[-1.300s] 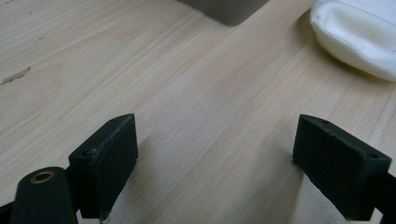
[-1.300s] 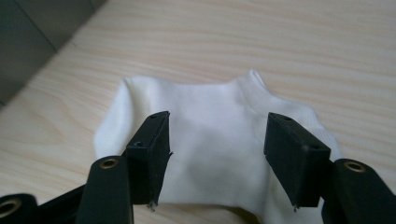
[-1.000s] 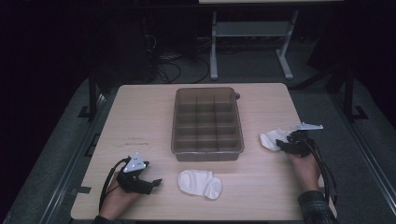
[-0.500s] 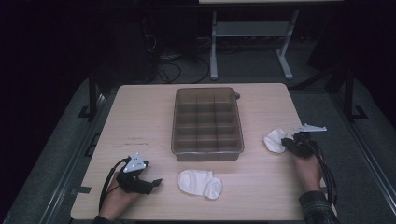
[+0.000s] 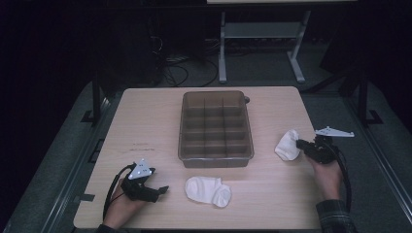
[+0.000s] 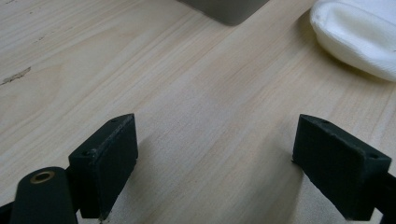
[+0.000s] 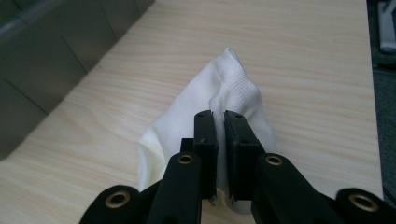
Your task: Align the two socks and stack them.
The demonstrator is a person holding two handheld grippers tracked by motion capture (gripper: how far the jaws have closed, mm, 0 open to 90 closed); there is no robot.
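Note:
A white sock (image 5: 287, 144) hangs bunched at the table's right side, lifted a little off the wood. My right gripper (image 5: 300, 144) is shut on a fold of it; its jaws have just been closing. In the right gripper view the sock (image 7: 224, 93) drapes from the pinched jaws of that gripper (image 7: 219, 119). A second white sock (image 5: 208, 190) lies flat near the front edge. My left gripper (image 5: 163, 189) rests open to its left, and in the left gripper view this gripper (image 6: 229, 154) holds nothing, with the sock (image 6: 359, 32) at the upper right.
A grey divided tray (image 5: 216, 158) stands in the middle of the wooden table (image 5: 145, 121), its compartments bare. Its corner (image 6: 224, 9) shows ahead of the left jaws and its wall (image 7: 42, 51) left of the right jaws. Dark floor and a metal stand lie beyond.
The right gripper closed on the sock at the right and raised it slightly, bunching it upward. The left gripper and the front sock stayed where they were.

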